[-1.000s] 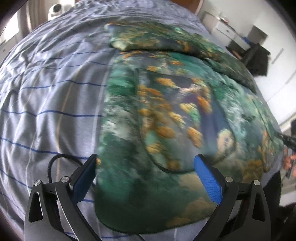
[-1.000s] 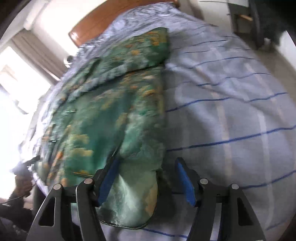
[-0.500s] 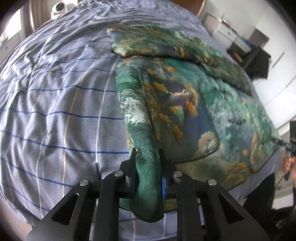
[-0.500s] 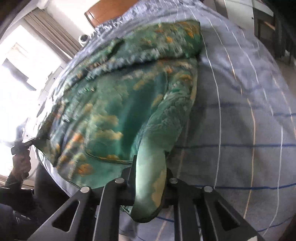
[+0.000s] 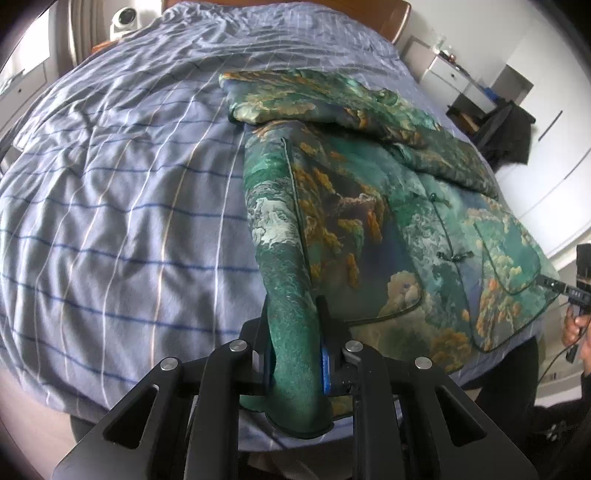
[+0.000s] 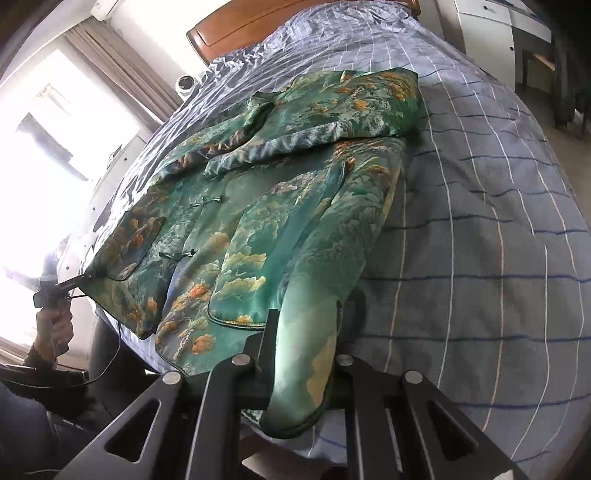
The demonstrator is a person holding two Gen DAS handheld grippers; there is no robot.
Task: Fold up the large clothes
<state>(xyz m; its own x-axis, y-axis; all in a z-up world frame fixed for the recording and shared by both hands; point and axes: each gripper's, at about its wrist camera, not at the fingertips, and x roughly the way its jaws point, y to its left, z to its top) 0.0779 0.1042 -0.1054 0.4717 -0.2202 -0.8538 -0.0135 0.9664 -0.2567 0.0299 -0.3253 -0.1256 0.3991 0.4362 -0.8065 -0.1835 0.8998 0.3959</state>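
While both pinch hems | left tool (image 5: 293,332) | right tool (image 6: 304,332) | satin jacket (image 5: 369,206) | striped duvet (image 5: 129,206)

Each camera sits just behind its tool, low at the foot edge of the bed (image 5: 110,221), facing the headboard (image 6: 236,22). Both share the green jacket (image 5: 369,229) from opposite hem corners, very near.

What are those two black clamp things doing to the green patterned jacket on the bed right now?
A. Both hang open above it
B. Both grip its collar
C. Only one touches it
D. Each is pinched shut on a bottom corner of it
D: the left gripper and the right gripper are each closed on a hem corner of the jacket, which lies on the striped bedcover.
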